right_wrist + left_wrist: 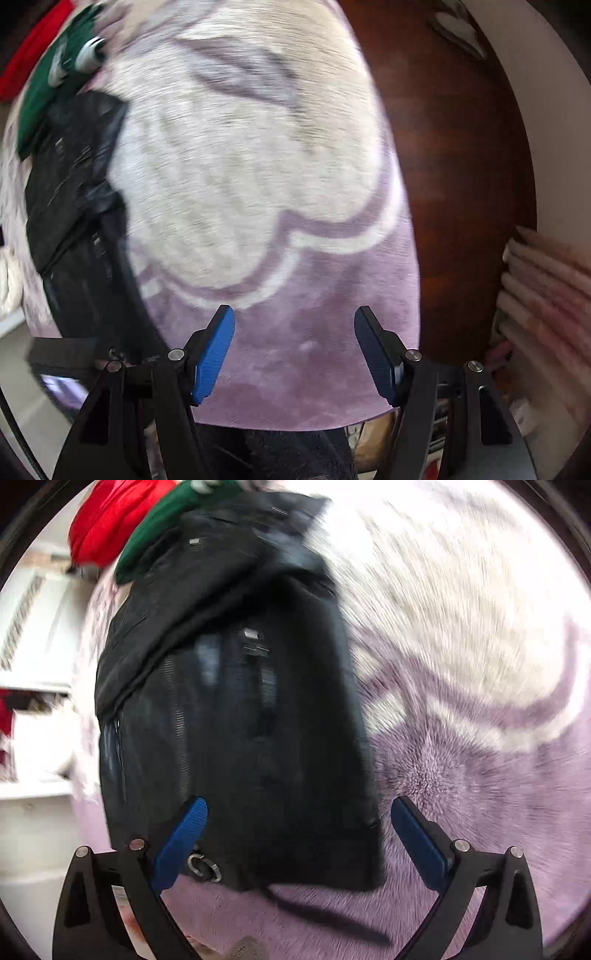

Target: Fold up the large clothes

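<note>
So both grippers look empty right now: left gripper (299, 812) has its jaws spread wide above the black jacket (229, 709), pads not touching it, and right gripper (293, 332) hangs parted over bare blanket (306, 354), nothing between the pads. Jacket lies as a folded-up dark bundle on the purple-and-cream blanket, left of the right gripper. My guess is this fold is pretty much done and the next move is tidying it or grabbing another piece. Green cloth (155, 528) and red cloth (107, 520) sit just past the jacket's far end, wooden floor (461, 184) off the blanket's edge. Nothing really blocks the way
</note>
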